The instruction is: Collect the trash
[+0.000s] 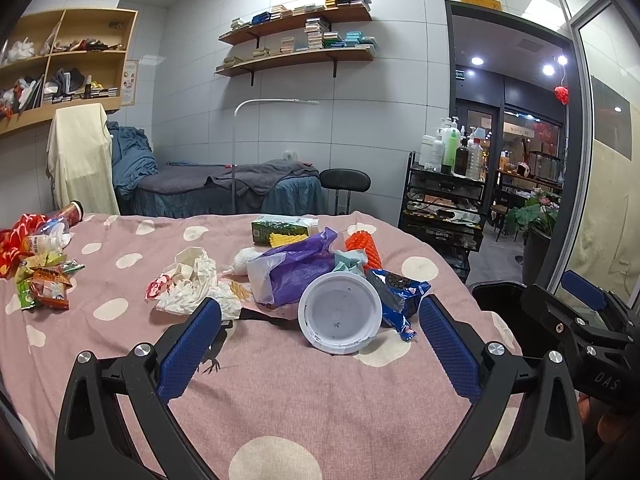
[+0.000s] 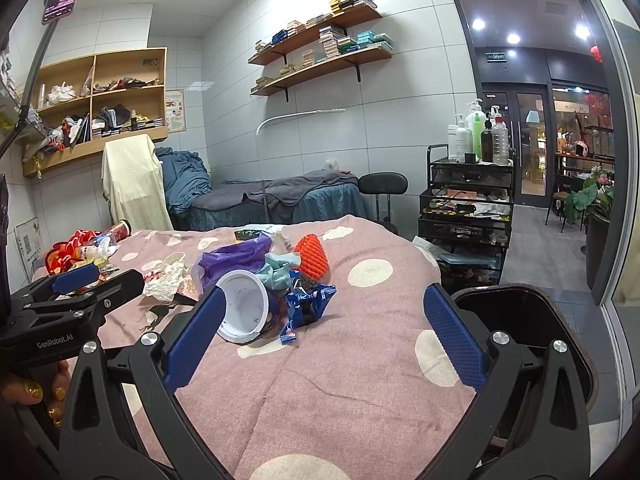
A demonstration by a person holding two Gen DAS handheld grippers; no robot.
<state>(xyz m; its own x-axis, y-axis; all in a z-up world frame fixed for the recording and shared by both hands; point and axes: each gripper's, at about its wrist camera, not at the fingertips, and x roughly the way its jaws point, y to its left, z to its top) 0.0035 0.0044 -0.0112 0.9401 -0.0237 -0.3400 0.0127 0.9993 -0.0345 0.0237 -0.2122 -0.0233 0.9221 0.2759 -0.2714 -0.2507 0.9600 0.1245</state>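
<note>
Trash lies piled on a pink spotted bedspread (image 1: 280, 392). A white cup (image 1: 340, 314) (image 2: 244, 308) lies on its side with its mouth toward me. A blue snack wrapper (image 1: 400, 296) (image 2: 308, 300) is right of it and a purple plastic bag (image 1: 292, 272) (image 2: 232, 260) behind it. Crumpled white paper (image 1: 192, 284) (image 2: 166, 278) lies to the left. My left gripper (image 1: 320, 308) is open, just short of the cup. My right gripper (image 2: 325, 296) is open over the bedspread, with the cup beside its left finger. Neither holds anything.
A black bin (image 1: 500, 304) (image 2: 520, 320) stands at the bed's right edge. An orange spiky roller (image 1: 364, 250), a green carton (image 1: 280, 228) and a teal cloth (image 1: 348, 260) sit behind the pile. Snack packets (image 1: 44, 280), a bottle and a red can (image 1: 72, 212) lie far left.
</note>
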